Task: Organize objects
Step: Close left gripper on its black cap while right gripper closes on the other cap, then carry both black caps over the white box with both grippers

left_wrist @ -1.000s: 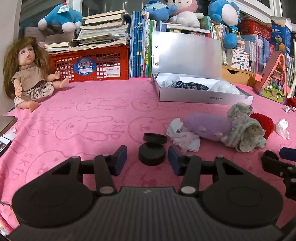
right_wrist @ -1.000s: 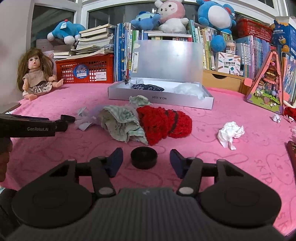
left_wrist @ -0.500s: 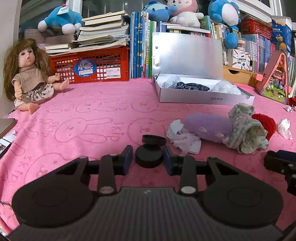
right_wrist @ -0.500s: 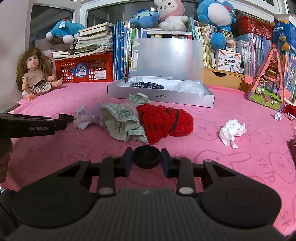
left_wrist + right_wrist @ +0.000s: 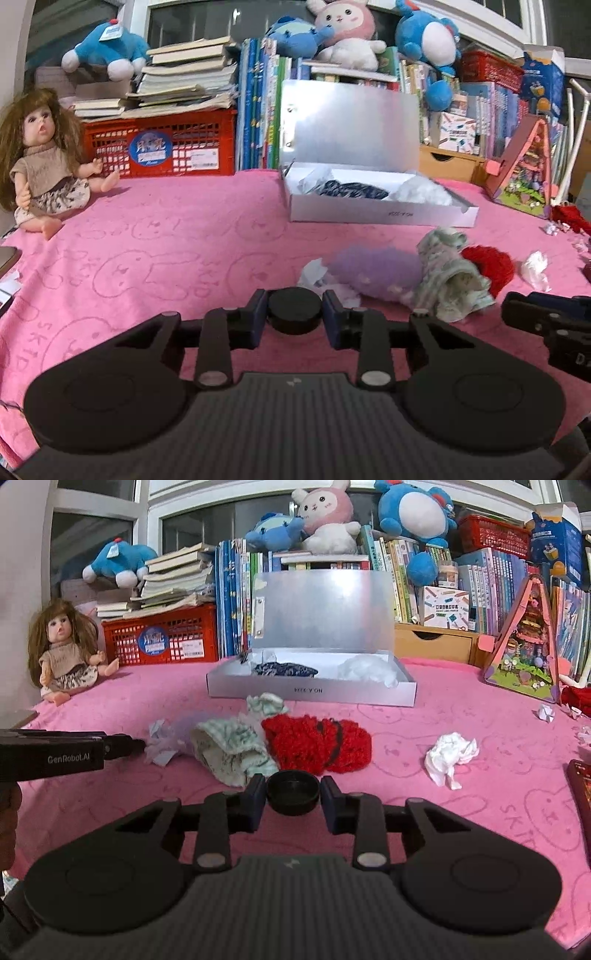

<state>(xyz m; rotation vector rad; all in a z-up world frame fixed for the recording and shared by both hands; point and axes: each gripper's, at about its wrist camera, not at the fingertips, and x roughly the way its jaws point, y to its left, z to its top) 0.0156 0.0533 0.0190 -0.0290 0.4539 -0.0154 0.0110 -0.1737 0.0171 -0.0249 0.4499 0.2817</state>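
From the left wrist camera, the left gripper (image 5: 294, 312) is pinching a round black jar (image 5: 294, 309). Both blue pads touch its sides. A second ago the pads stood wide apart, with the jar on the pink blanket (image 5: 155, 236) between them and a flat black lid lying just behind it. The jaws have just been closing, and now that lid is hidden. Just beyond the jar lie a scrap of white paper (image 5: 314, 271), a fuzzy purple sock (image 5: 376, 269), a pale green cloth (image 5: 448, 275) and a red woolly thing (image 5: 493, 264), all bunched together. Behind them sits an open silver box (image 5: 380, 214) with a dark cloth and white paper inside. A doll (image 5: 40, 158) sits far to the left. The tip of the other gripper shows at the right edge.

From the right wrist camera, the right gripper (image 5: 293, 794) is pinching a second round black lid (image 5: 293, 791), open side up. Its jaws have just been closing too; a second ago they stood spread with the lid on the blanket between them. Just behind it are the green cloth (image 5: 232, 751) and the red woolly thing (image 5: 317, 742). A crumpled white tissue (image 5: 448, 755) lies to the right, well apart. The silver box (image 5: 312, 692) stands farther back.
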